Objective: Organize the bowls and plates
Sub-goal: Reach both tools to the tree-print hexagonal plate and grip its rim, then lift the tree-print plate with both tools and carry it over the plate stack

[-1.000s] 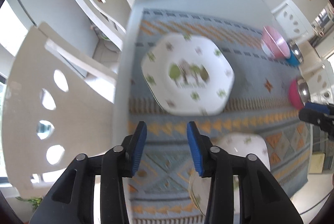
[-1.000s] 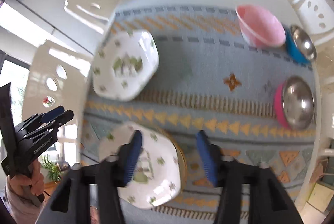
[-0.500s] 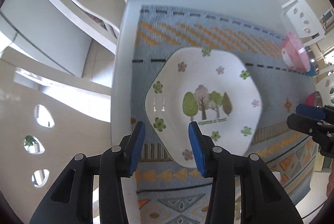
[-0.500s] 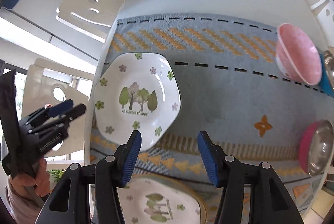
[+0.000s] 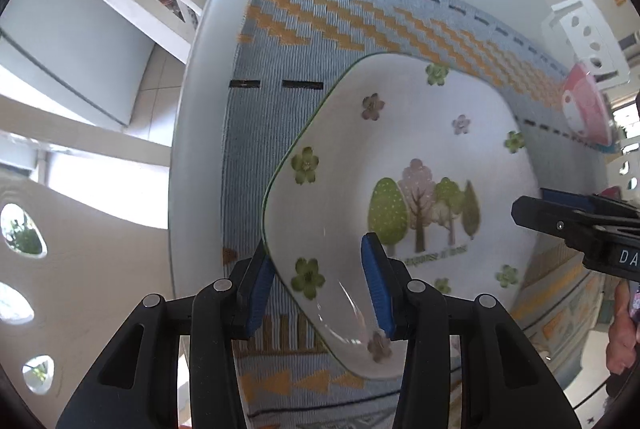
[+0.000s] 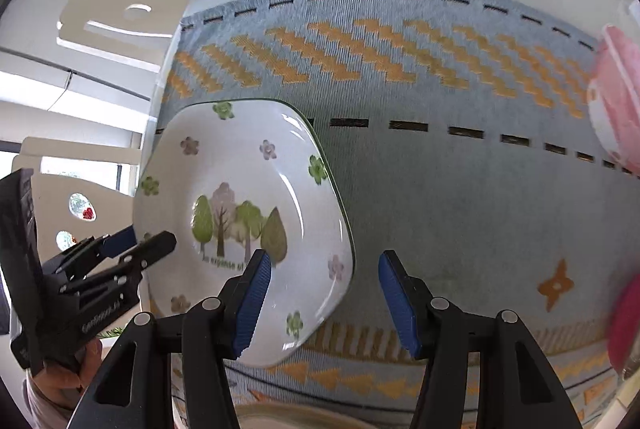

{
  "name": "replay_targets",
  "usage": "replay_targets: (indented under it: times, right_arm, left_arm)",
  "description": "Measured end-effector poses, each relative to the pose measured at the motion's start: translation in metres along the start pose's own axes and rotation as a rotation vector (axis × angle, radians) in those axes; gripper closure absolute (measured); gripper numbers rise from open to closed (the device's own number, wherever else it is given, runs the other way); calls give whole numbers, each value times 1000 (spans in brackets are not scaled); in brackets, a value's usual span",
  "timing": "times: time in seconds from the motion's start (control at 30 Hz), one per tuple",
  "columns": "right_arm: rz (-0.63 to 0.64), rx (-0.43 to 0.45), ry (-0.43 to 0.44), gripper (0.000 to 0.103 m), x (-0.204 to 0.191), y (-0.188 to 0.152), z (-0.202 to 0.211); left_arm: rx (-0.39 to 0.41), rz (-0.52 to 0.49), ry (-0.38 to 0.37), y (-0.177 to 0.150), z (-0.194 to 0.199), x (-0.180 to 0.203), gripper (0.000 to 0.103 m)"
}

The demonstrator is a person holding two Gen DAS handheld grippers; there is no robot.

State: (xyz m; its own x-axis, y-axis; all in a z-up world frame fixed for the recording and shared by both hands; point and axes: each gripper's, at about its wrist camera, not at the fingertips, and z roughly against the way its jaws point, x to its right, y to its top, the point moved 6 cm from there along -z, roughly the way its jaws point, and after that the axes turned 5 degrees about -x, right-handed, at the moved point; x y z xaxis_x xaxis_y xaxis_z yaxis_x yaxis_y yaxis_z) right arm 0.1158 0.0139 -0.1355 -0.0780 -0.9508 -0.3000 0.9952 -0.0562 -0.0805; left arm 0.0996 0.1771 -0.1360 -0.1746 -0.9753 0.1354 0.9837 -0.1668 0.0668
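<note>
Little looks sorted yet: the flowered plate lies flat near the table's left edge, its rim between the spread fingers of the left gripper and right gripper, neither pinching, bowls unstacked.

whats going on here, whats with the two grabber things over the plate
A person holds a hand-held gripper in each hand, sorting dishes on a table with a patterned blue runner. Both point down at a white plate printed with trees and flowers. The left hand-held gripper straddles the plate's near-left rim, and the right hand-held gripper straddles its opposite rim; both have open jaws, not yet clamped. The plate lies flat on the runner. A pink bowl sits off to the side.
</note>
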Motion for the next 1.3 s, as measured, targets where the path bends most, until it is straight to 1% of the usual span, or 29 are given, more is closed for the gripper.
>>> replay_targets:
  times: [0.03, 0.13, 0.2, 0.27, 0.33, 0.4, 0.47, 0.5, 0.53, 0.57, 0.73, 0.77, 0.8, 0.83, 0.87, 0.9, 0.93, 0.97, 1.0, 1.03, 1.07, 1.1, 1.23, 1.3]
  right_arm:
    - [-4, -6, -1, 49, 0, 1, -4]
    - [4, -29, 3, 49, -2, 4, -17]
    - [22, -33, -10, 49, -5, 6, -24]
    - [47, -17, -19, 47, -9, 7, -25]
    - [74, -12, -50, 46, -12, 9, -29]
    - [89, -24, -55, 39, -18, 10, -34]
    - [88, -32, -34, 19, -29, 13, -41]
    - [94, -38, -38, 16, -33, 13, -45]
    - [107, -45, -66, 13, -40, 14, -50]
    - [106, -46, -90, 14, -42, 14, -52]
    - [96, -35, -80, 14, -46, 16, -56]
    - [98, -35, -84, 17, -44, 14, -56]
    - [102, -33, -109, 21, -39, 12, -51]
    - [103, -30, -135, 33, -33, 8, -43]
    - [100, -25, -129, 42, -32, 9, -39]
    - [86, -20, -119, 44, -28, 10, -35]
    - [60, -16, -111, 52, -22, 10, -33]
    - [20, -20, -101, 60, -16, 10, -30]
    - [-21, -29, -74, 63, -9, 10, -28]
    - [-30, -29, -58, 68, -6, 10, -27]
    - [-29, -27, -46, 70, -4, 9, -26]
    - [-27, -31, -39, 71, -4, 7, -25]
    - [-5, -48, -41, 71, -6, -2, -23]
    - [-3, -37, -49, 71, -5, -3, -21]
  left_arm:
    - [2, -2, 4, 0, -3, 0, 60]
    - [44, 9, -17, 2, -3, -1, 61]
    - [62, 0, -20, 4, -5, -1, 60]
    - [67, -4, -15, 5, -6, -1, 58]
    - [65, 12, -10, 6, -7, 1, 55]
    - [64, 31, -9, 8, -6, 1, 54]
    - [65, 41, -9, 9, -5, 0, 54]
    - [66, 40, -7, 9, -5, 1, 54]
    - [69, 45, -15, 9, -5, 0, 55]
    - [72, 42, -14, 9, -5, 1, 55]
    - [74, 40, -4, 8, -5, 0, 54]
    - [74, 43, -6, 8, -4, -1, 54]
    - [74, 48, -7, 9, -4, -1, 54]
    - [78, 55, -7, 9, -4, -3, 55]
    - [85, 66, -7, 9, -3, -3, 55]
    - [94, 73, -1, 8, -2, -4, 58]
    - [109, 85, 8, 9, -1, -6, 63]
    - [126, 102, 2, 9, 1, -9, 65]
    - [132, 111, -8, 11, 1, -11, 67]
    - [129, 115, -21, 11, 1, -13, 68]
    - [126, 109, -22, 11, 2, -14, 68]
    - [120, 84, -16, 11, 2, -12, 68]
    - [105, 39, -15, 8, 5, -9, 68]
    - [115, 24, -1, 6, 10, -6, 68]
